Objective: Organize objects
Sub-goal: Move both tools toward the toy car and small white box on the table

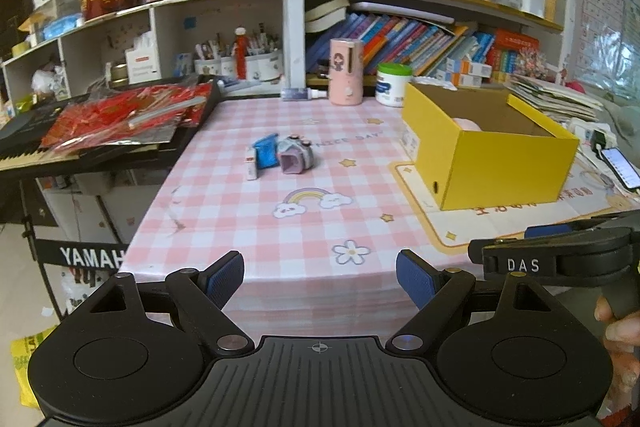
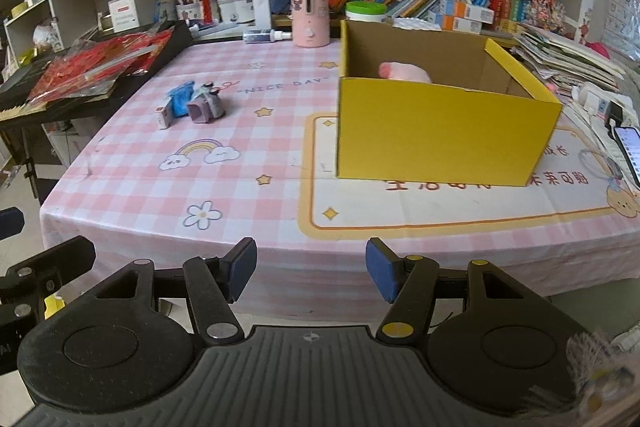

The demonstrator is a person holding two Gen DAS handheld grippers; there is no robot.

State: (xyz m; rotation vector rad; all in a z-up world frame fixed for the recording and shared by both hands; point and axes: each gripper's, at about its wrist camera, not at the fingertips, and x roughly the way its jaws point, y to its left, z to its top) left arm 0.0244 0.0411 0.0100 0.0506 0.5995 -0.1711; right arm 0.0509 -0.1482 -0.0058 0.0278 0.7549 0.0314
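Observation:
On the pink checked tablecloth (image 1: 280, 227) (image 2: 160, 187) lie three small items close together: a purple toy camera (image 1: 297, 155) (image 2: 206, 105), a blue pouch (image 1: 266, 151) (image 2: 180, 101) and a small white box (image 1: 251, 167) (image 2: 163, 117). An open yellow cardboard box (image 1: 500, 171) (image 2: 440, 139) stands to their right with a pink soft object (image 1: 468, 125) (image 2: 404, 71) inside. My left gripper (image 1: 320, 279) hangs open at the table's near edge, nothing between its blue pads. My right gripper (image 2: 312, 271) is open too, empty, short of the table edge.
A keyboard piled with red packets (image 1: 120, 115) (image 2: 92, 67) borders the table's left side. A pink cylinder (image 1: 346, 71) (image 2: 310, 11), a white tub (image 1: 394, 85) and a small bottle (image 1: 302, 93) stand at the back before crowded bookshelves. A phone (image 1: 622, 167) (image 2: 628, 151) and stacked papers lie right.

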